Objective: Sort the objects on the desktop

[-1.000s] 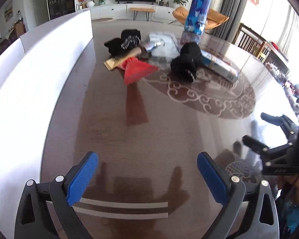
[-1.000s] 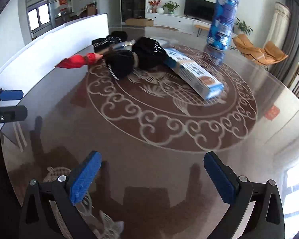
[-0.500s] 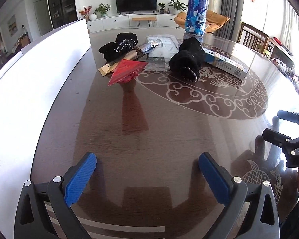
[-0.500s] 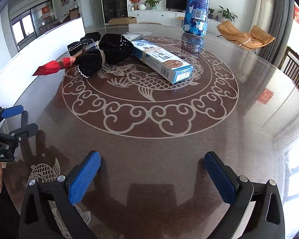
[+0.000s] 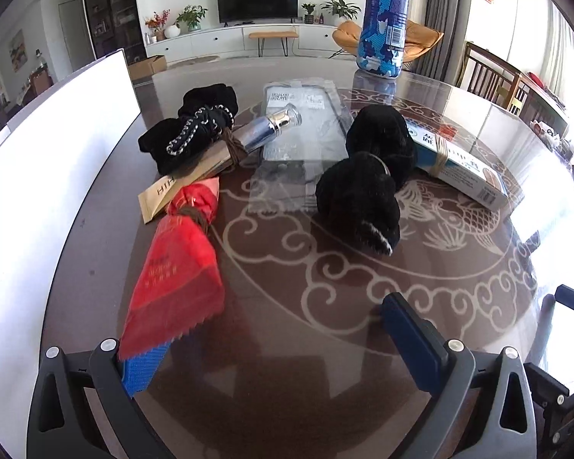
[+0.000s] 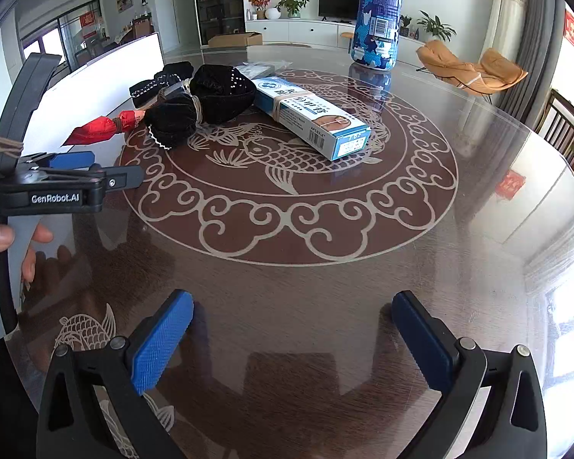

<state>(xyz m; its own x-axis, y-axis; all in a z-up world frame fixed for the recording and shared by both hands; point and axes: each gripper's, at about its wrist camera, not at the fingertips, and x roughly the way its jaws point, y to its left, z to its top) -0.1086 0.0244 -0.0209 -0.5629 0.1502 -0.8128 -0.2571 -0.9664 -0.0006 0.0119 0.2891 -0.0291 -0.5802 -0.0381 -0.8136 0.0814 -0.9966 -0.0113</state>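
A red packet tied with a brown band lies on the dark glass table, its jagged near edge over the left pad of my left gripper, which is open. Beyond it lie a black velvet bundle, a blue-and-white box, a silver-blue tube, a clear bag and a black cloth with a chain. My right gripper is open over bare table, well short of the box and the bundle. The left gripper shows at that view's left, close to the red packet.
A tall blue patterned bottle stands at the table's far side. A white panel runs along the left edge. A tan sachet lies under the tube. A hand holds the left gripper. Chairs stand beyond the right edge.
My left gripper has moved forward to the pile, so the red packet now reaches its left pad. The right gripper has also advanced a little. Both stay open.
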